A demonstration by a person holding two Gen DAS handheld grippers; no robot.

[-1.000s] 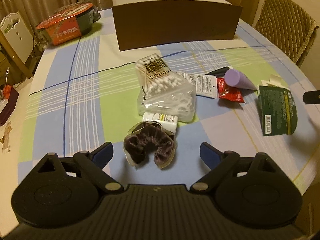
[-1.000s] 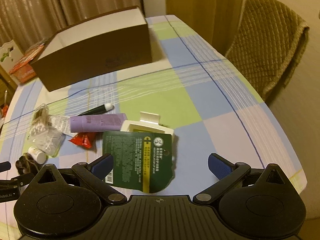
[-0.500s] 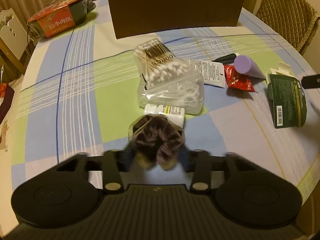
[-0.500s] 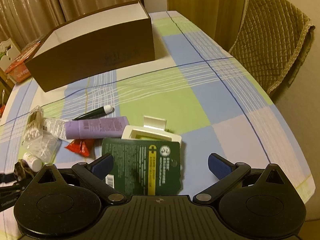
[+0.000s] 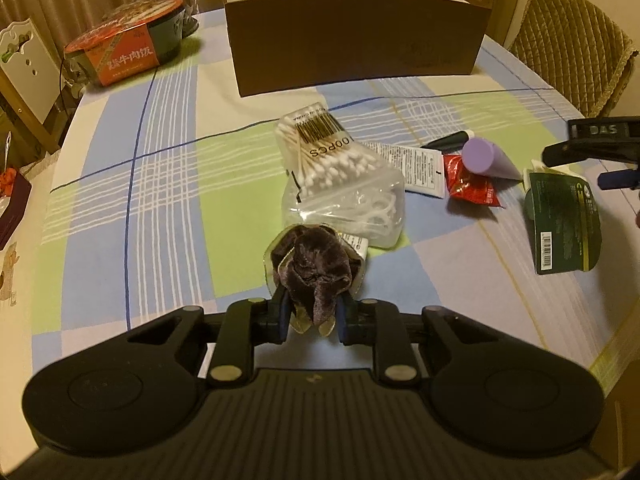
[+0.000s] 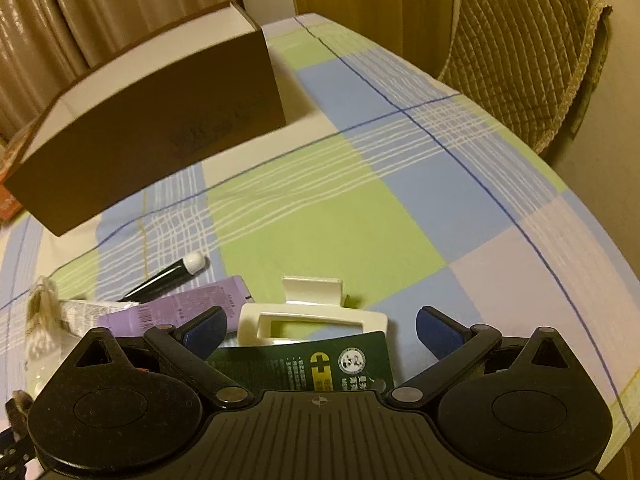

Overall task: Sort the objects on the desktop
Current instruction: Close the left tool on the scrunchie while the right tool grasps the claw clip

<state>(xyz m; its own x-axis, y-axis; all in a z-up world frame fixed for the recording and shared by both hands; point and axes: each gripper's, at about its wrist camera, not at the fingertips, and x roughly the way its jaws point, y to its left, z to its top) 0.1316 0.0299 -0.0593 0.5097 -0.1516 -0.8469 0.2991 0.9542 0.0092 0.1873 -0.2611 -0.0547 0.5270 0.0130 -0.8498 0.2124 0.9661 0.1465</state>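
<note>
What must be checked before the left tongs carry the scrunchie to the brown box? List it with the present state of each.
1. Left tongs closed on the dark velvet scrunchie: ok.
2. Scrunchie clear of the cotton swab bag: cannot tell; they overlap in the left view.
3. Brown box open on top: ok.
4. Path over the tablecloth to the box unobstructed: ok on the left of the swab bag.
5. Right tongs out of the way: ok; open, over the green card package.
</note>
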